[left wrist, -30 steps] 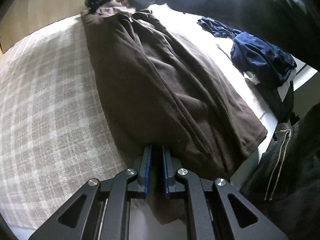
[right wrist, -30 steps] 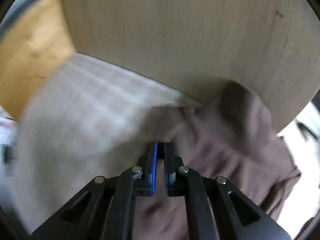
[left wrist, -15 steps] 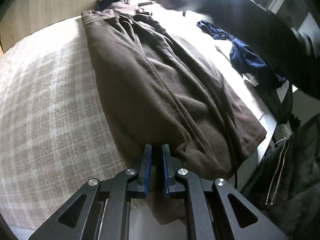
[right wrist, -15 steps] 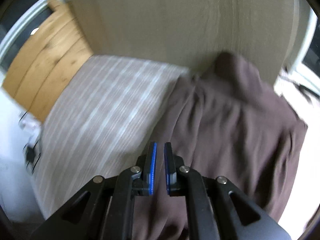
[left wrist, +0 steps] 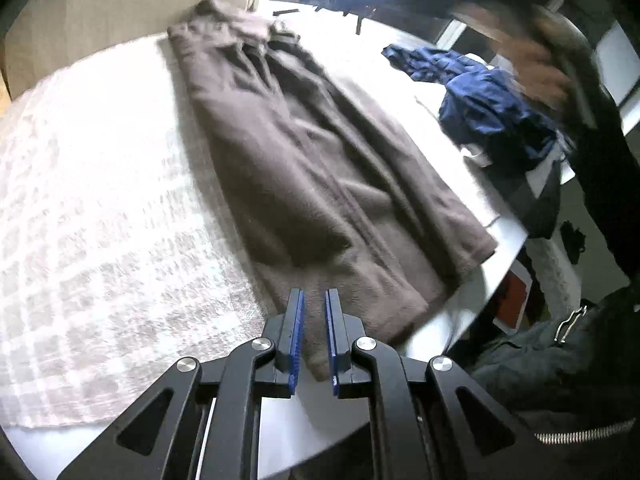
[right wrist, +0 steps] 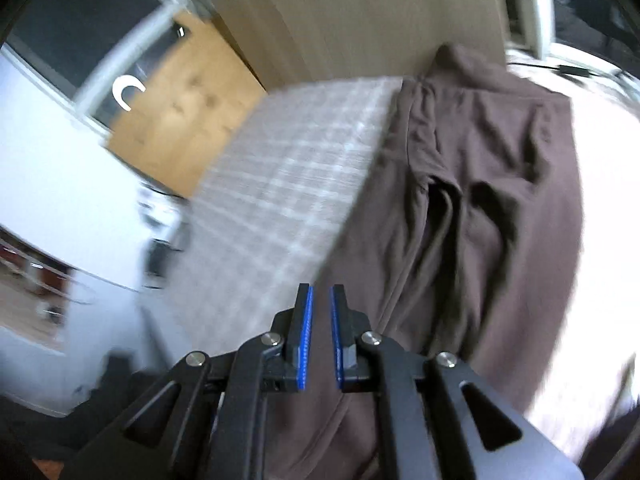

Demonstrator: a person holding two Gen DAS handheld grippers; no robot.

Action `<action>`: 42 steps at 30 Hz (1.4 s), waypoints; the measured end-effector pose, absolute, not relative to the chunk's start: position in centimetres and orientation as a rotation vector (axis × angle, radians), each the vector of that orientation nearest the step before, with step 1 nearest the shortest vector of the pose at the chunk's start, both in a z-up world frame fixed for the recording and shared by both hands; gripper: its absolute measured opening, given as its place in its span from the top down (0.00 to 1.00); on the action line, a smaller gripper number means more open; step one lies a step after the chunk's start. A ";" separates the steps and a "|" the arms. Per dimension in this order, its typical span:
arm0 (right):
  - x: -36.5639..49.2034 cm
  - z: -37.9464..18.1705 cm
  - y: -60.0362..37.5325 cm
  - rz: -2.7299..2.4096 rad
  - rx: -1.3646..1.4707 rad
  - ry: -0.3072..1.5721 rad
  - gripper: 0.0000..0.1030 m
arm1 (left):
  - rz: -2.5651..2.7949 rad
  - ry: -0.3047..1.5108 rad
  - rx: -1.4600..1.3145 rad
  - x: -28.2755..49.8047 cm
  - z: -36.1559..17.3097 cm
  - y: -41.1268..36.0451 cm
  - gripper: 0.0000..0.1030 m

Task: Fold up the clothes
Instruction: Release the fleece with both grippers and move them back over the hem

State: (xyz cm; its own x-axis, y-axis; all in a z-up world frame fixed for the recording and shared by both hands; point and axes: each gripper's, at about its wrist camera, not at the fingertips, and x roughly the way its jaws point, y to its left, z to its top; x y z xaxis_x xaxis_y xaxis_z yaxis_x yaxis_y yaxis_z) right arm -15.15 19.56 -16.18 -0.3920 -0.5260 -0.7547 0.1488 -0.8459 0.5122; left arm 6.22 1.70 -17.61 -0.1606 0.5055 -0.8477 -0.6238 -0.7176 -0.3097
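Observation:
A long brown fleece garment lies stretched out lengthwise on the bed, its far end against the wooden headboard. It also shows in the right wrist view, creased down the middle. My left gripper hovers just above the garment's near end at the bed's front edge, jaws a little apart with nothing between them. My right gripper is above the garment's left edge, jaws a little apart and empty.
A pale checked blanket covers the bed left of the garment. A heap of blue clothes lies at the far right. A black zipped jacket hangs off the bed's right side. A wooden headboard stands behind.
Both grippers let go of the brown garment and pulled back from it. The right gripper moved away from the headboard end, and the garment now lies flat.

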 end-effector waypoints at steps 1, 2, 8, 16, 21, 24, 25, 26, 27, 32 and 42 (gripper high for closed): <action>-13.6 -15.2 19.9 -2.278 1.417 -0.535 0.87 | 1.937 0.157 -1.347 6.2 -17.6 2.2 0.92; -11.4 -14.3 20.3 -2.291 1.419 -0.550 0.85 | 1.926 0.171 -1.334 6.2 -17.6 2.6 0.91; -3.1 -19.0 21.4 -2.488 1.590 -0.398 0.85 | 1.849 0.243 -1.274 6.0 -18.3 5.7 0.88; 0.7 -25.7 17.3 -2.421 1.722 -0.246 0.84 | 1.789 0.314 -1.281 8.1 -19.7 6.8 0.82; 4.9 -23.3 21.2 -2.530 1.727 -0.368 0.79 | 1.861 0.214 -1.360 8.1 -18.7 2.7 0.82; 6.2 -23.5 24.5 -2.570 1.744 -0.558 0.62 | 1.884 0.185 -1.419 7.6 -19.5 2.2 0.78; 6.5 -23.7 25.6 -2.569 1.749 -0.628 0.62 | 1.892 0.188 -1.436 7.5 -19.8 2.2 0.78; 6.7 -24.0 26.2 -2.563 1.755 -0.677 0.62 | 1.900 0.191 -1.453 7.4 -20.1 2.2 0.77; 6.6 -24.3 26.0 -2.548 1.763 -0.677 0.62 | 1.902 0.203 -1.469 7.5 -20.4 2.3 0.77; 6.3 -25.3 24.8 -2.536 1.806 -0.593 0.62 | 1.981 0.203 -1.441 7.4 -18.8 1.6 0.76; 5.9 -25.7 23.8 -2.548 1.884 -0.432 0.61 | 1.868 0.478 -1.414 9.8 -21.0 5.1 0.59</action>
State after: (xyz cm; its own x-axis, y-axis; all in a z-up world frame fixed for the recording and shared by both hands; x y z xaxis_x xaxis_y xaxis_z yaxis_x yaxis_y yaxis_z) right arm 5.92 23.78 -25.73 -0.3051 -0.1136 -0.9455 -0.2042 -0.9620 0.1815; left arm 9.80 5.07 -20.96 -0.1256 0.3283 -0.9362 -0.7376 -0.6620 -0.1332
